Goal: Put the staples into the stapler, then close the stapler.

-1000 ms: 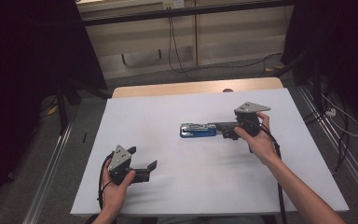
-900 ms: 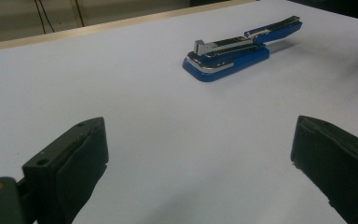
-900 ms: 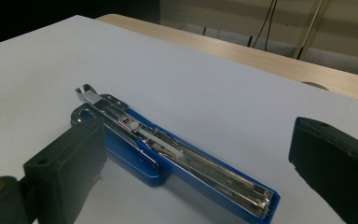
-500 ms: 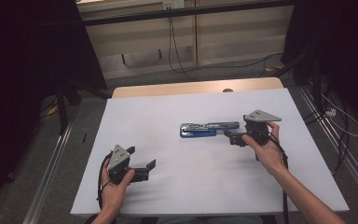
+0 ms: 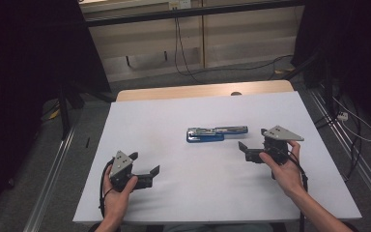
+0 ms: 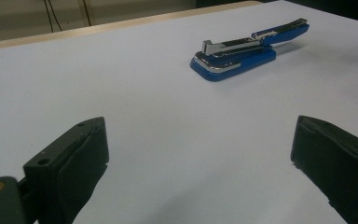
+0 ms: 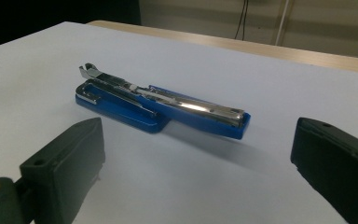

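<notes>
So there's a blue stapler lying flat on the white tabletop, roughly mid-table and a bit toward the right edge. It's swung open, so the blue base and the chrome-and-blue top arm stretch out in 1 long line running left to right. In the right gripper view you can see the shiny metal staple track facing up, and the far end of the arm sits slightly off the surface.

The right gripper is held in the person's right hand, just beside the stapler on the side nearer the person and close to the right edge. Its 2 jaws are spread wide apart with nothing between them, and they aren't touching the stapler. It points roughly left, toward the stapler's right end.

The left gripper sits in the left hand near the front left corner, well apart from the stapler. Its jaws are wide apart too, holding nothing, and the left gripper view looks across bare tabletop at the stapler farther off.
</notes>
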A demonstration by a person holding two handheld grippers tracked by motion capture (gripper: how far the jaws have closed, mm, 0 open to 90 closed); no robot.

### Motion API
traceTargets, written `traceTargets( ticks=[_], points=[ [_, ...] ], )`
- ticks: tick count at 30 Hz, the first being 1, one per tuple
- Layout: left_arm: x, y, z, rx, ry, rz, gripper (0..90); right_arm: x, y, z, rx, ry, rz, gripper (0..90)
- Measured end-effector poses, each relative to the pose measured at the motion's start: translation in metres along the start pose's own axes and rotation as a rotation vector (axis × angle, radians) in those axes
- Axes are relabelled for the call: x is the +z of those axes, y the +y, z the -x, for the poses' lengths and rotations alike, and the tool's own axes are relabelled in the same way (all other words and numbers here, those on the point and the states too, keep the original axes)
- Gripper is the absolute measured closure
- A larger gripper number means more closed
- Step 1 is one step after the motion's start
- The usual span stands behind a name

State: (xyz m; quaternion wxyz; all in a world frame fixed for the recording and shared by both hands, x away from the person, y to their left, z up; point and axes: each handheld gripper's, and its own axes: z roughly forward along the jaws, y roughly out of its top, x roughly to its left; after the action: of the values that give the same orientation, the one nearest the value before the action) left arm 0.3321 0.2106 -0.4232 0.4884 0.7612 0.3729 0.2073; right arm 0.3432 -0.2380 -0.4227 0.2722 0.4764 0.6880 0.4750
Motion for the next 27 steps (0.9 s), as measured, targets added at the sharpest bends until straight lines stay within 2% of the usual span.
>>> traceTargets(
  ticks=[7, 10, 14, 20, 24, 27],
  points=[
    [0.001, 0.001, 0.003, 0.01, 0.007, 0.001, 4.3, -0.021, -0.015, 0.003, 0.003, -0.033, -0.01, 2.6],
    [0.002, 0.002, 0.004, 0.013, 0.002, 0.0, 4.2, -0.027, -0.019, 0.009, 0.045, -0.041, 0.001, 2.6],
    [0.004, 0.002, 0.007, 0.017, -0.01, 0.0, 4.0, -0.024, -0.022, 0.01, 0.042, -0.048, -0.013, 2.4],
    [0.01, 0.006, 0.01, 0.063, -0.012, -0.001, 3.9, -0.017, -0.02, 0.012, 0.032, -0.05, -0.022, 2.2],
    [0.02, 0.008, 0.011, 0.05, -0.038, -0.007, 4.7, -0.013, -0.02, 0.013, 0.029, -0.047, -0.028, 2.2],
    [0.028, 0.01, 0.011, 0.074, -0.01, -0.019, 5.6, -0.011, -0.019, 0.012, 0.015, -0.05, -0.027, 2.1]
  ],
)
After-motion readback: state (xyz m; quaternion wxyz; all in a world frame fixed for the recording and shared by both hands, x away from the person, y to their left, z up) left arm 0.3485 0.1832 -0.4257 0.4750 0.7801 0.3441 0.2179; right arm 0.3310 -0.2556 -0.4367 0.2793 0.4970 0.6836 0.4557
